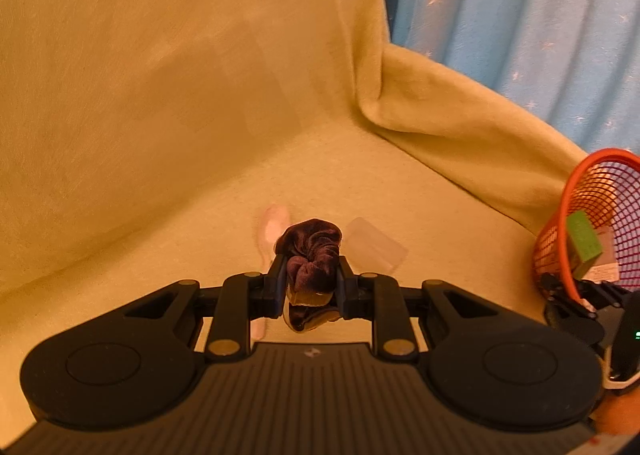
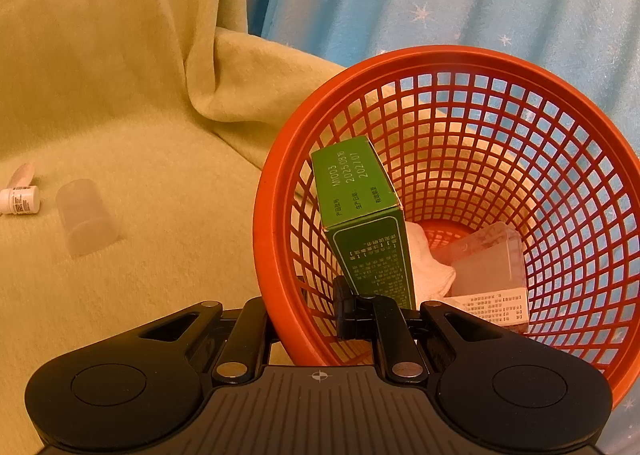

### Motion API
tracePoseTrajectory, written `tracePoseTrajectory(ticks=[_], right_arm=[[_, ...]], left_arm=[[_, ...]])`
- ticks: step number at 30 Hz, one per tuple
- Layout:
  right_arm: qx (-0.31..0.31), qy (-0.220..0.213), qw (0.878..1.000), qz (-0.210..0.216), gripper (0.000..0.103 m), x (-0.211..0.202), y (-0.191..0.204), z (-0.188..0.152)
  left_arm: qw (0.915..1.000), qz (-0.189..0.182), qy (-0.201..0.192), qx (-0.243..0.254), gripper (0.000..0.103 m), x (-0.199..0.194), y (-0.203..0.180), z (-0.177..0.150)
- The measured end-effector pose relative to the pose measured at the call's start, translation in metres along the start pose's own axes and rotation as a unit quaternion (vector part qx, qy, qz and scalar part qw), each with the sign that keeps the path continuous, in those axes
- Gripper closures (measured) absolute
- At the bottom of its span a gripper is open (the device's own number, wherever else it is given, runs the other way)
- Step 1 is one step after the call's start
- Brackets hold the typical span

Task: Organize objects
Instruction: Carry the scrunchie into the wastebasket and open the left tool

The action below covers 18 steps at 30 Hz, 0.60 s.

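My left gripper pinches one dark-purple velvet scrunchie, bunched, poking forward past my fingertips; my right gripper clamps the orange mesh plastic basket's rim.

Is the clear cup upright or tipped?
Tipped. The clear cup lies on its side on the yellow blanket, near the small white bottle.

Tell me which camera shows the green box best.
The right wrist view. There the green box stands close and large inside the red basket, printed faces legible, beside a white cloth. The left wrist view shows only a small green patch through the basket's mesh at the frame edge.
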State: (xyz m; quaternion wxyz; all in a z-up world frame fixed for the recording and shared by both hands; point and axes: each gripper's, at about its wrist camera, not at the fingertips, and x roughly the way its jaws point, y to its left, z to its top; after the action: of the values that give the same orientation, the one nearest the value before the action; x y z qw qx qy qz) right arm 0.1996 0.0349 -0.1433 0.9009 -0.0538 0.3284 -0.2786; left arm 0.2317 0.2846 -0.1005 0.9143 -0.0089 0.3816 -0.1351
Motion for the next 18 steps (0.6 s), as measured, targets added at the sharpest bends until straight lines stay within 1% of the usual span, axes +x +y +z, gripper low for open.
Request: tracePoseTrajectory(ticks=[18], right_arm=[[0.002, 0.000, 1.000, 0.001, 0.093, -0.002, -0.001, -0.001]], left_arm=[[0.9991, -0.029, -0.024, 0.021, 0.083, -0.025, -0.038, 0.015]])
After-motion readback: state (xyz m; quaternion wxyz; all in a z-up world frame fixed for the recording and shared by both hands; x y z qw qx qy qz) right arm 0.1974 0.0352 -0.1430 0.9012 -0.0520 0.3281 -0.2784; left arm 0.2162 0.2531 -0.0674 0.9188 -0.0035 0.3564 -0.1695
